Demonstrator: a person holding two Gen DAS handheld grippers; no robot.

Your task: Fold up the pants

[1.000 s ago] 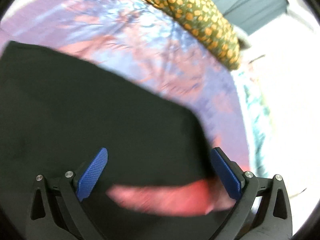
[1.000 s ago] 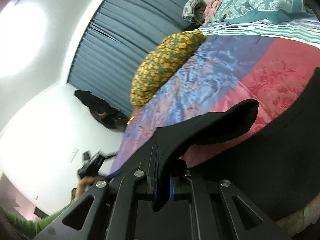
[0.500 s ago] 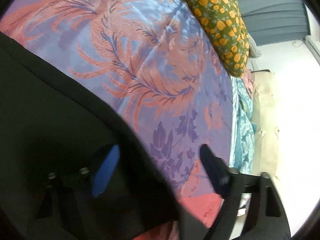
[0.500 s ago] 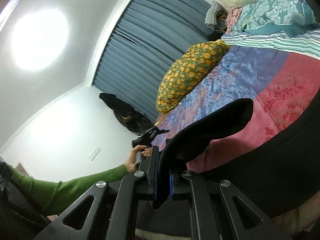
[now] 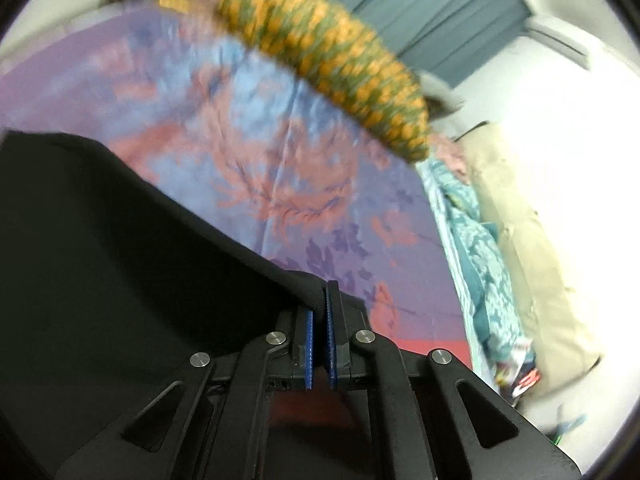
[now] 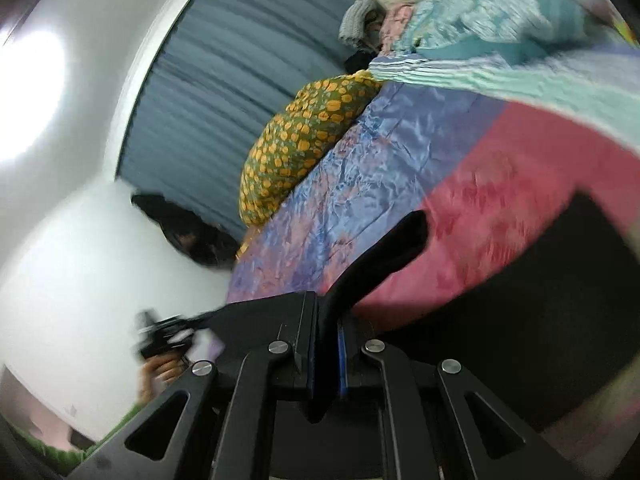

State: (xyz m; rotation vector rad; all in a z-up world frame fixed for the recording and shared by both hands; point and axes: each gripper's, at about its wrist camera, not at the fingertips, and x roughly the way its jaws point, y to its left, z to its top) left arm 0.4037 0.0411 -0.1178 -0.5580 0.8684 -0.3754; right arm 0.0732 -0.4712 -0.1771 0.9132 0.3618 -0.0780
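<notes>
The black pants [image 5: 100, 272] lie on the bed's purple, blue and pink satin cover [image 5: 248, 152]. My left gripper [image 5: 319, 312] is shut on an edge of the pants, with the black cloth pinched between its blue pads. In the right wrist view my right gripper [image 6: 326, 332] is shut on another part of the pants [image 6: 384, 256], and a flap of cloth sticks up past the fingers. More of the pants [image 6: 540, 292] spreads to the right over the pink part of the cover [image 6: 500, 184].
A green cushion with orange dots [image 5: 340, 68] lies along the bed's far side and also shows in the right wrist view [image 6: 304, 136]. Teal patterned bedding [image 5: 476, 248] and a cream headboard [image 5: 532, 236] are at the right. Grey curtains [image 6: 224, 80] hang behind.
My left gripper has closed from wide open onto the edge of the pants. My right gripper has stayed shut on the cloth while its view shifted.
</notes>
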